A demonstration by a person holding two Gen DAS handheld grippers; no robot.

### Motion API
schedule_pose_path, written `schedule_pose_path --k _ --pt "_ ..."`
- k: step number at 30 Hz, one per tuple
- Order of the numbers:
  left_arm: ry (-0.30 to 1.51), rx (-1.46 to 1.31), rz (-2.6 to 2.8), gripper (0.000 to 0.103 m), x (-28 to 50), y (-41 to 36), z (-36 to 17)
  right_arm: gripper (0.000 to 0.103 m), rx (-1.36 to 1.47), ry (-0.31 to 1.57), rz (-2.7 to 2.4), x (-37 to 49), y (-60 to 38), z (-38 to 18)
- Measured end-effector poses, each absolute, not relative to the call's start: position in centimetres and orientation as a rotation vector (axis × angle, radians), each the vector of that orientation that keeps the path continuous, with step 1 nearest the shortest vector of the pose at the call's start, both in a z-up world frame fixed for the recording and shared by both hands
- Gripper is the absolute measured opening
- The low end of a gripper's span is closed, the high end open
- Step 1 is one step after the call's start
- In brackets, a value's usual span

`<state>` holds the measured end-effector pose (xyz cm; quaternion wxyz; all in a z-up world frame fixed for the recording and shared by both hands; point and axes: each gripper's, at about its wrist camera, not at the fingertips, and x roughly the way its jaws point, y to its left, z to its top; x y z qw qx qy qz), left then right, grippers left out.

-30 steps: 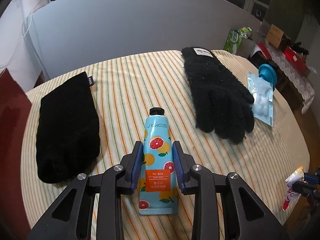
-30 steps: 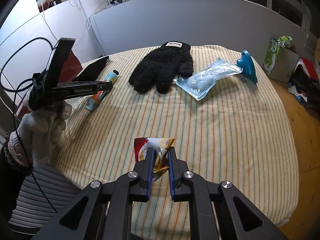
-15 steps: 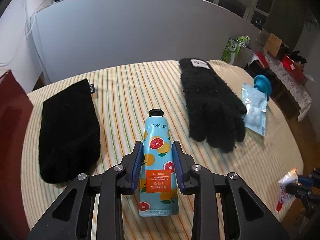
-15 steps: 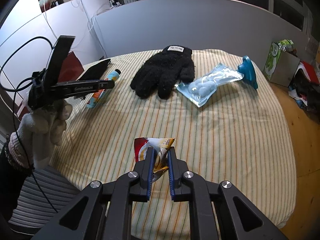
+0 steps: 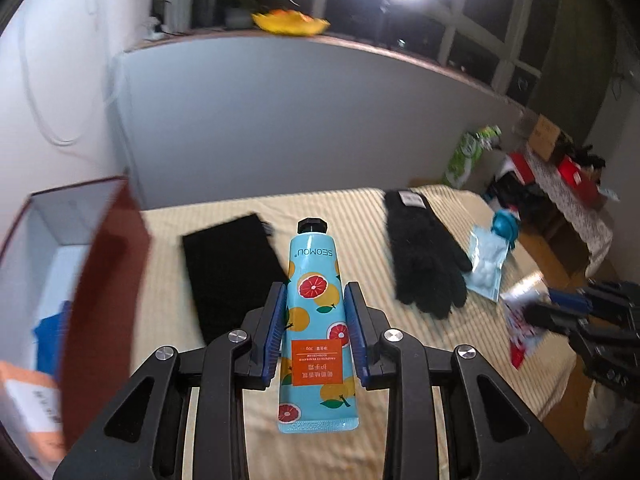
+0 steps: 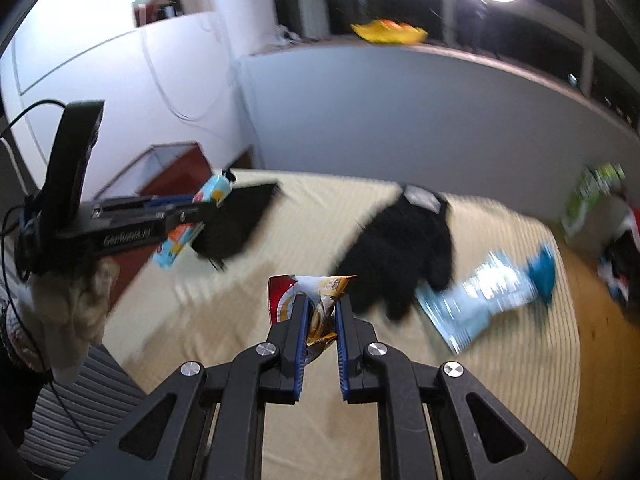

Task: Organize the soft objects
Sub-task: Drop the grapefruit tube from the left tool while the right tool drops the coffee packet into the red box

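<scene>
Where visible, box interior [image 5: 60,240] leftward.

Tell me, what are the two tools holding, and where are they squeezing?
The left tool squeezes the hand cream tube around its middle. The right tool pinches the small snack packet near its lower middle.

My tube [image 5: 316,312] was sky blue, printed with orange and red citrus slices, an orange label and a black cap. My snack packet [image 6: 316,304] showed red, white and gold. The bedspread [image 5: 360,216] was cream with thin stripes. Both the fuzzy glove [image 5: 424,256] and the folded cloth [image 5: 230,264] were black. My gripper pads [image 5: 275,332] were blue.
</scene>
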<state>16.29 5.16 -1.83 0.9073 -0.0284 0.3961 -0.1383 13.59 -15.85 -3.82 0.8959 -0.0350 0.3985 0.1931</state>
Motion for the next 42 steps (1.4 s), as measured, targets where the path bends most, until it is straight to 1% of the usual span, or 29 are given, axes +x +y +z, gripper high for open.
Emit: schedule_pose_path --k 5,9,14,19,28,34,40,42 --pt "0.772 -0.076 -0.193 0.028 14.8 10.6 0.7 0.012 -0.101 0.762 0.507 16.1 -10.0 -0.6" --pt "0.765 -0.102 -0.116 0.028 13.8 15.1 1.7 0.012 -0.12 0.735 0.593 18.1 -4.8 1.1" --pt "0.773 -0.12 -0.025 0.028 13.1 19.8 1.6 0.012 -0.148 0.73 0.684 20.2 1.8 2.0" --pt "0.79 -0.142 0.031 0.028 12.7 22.7 0.8 0.012 -0.18 0.747 0.75 22.1 7.7 1.5" --pt "0.821 -0.174 0.072 0.028 13.6 24.9 -0.8 0.012 -0.226 0.826 0.794 25.9 15.4 -1.6" --pt "0.835 -0.176 0.07 0.028 14.9 25.1 -1.5 0.012 -0.233 0.88 0.795 27.9 17.4 -3.6" --pt "0.837 -0.161 0.065 0.029 15.2 24.9 -1.6 0.013 -0.239 0.888 0.786 28.7 18.0 -4.1" --pt "0.835 -0.154 0.068 0.029 15.1 24.9 -1.6 0.019 -0.235 0.893 0.785 28.9 18.0 -4.1"
